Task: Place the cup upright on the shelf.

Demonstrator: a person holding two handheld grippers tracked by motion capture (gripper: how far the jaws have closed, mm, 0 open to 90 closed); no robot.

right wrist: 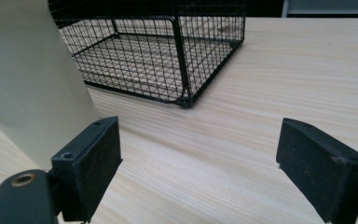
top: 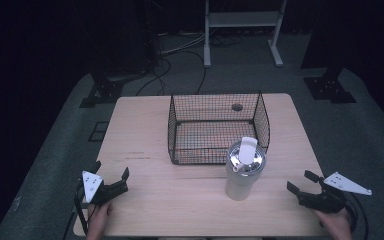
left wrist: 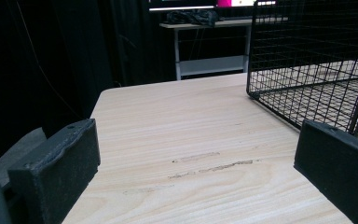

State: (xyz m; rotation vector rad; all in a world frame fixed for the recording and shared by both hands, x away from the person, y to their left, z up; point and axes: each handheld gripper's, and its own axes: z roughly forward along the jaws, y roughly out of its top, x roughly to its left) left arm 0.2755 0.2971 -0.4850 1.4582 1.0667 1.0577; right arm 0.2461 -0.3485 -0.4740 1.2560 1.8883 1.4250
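Right now both grippers sit low at the near edge of the wooden table [top: 145, 200], one toward each near corner, and neither holds anything. The left gripper [top: 112, 182] is by the near left corner with its jaws spread wide; in the left gripper view bare wood lies between them, marked by a few scuffs [left wrist: 209, 165]. The right gripper [top: 302, 182] is near the near right corner, also wide open and empty, its jaws pointing inward across the table.

Between them, a little right of the middle and close to the near edge, stands a pale bottle [top: 242, 175], upright, with a shiny silver top and a white flip cap [top: 246, 148] raised on it. In the right gripper view the bottle's pale side [right wrist: 32, 79] rises just beyond the left jaw, not touching it. I can read no label or writing on it.

Just behind the bottle is a black wire basket [top: 172, 125], open at the top, sitting around the middle of the table toward the far edge. From above, the bottle's top overlaps the basket's near right corner; whether they touch I cannot tell. A small dark spot [top: 237, 107] shows on the wood by the basket's far side.

Open wood runs along the whole near edge on both sides of the bottle, and down the left and right edges beside the basket. Beyond the far edge, cables [top: 180, 55] trail over grey floor, with a white frame [top: 242, 20] behind.
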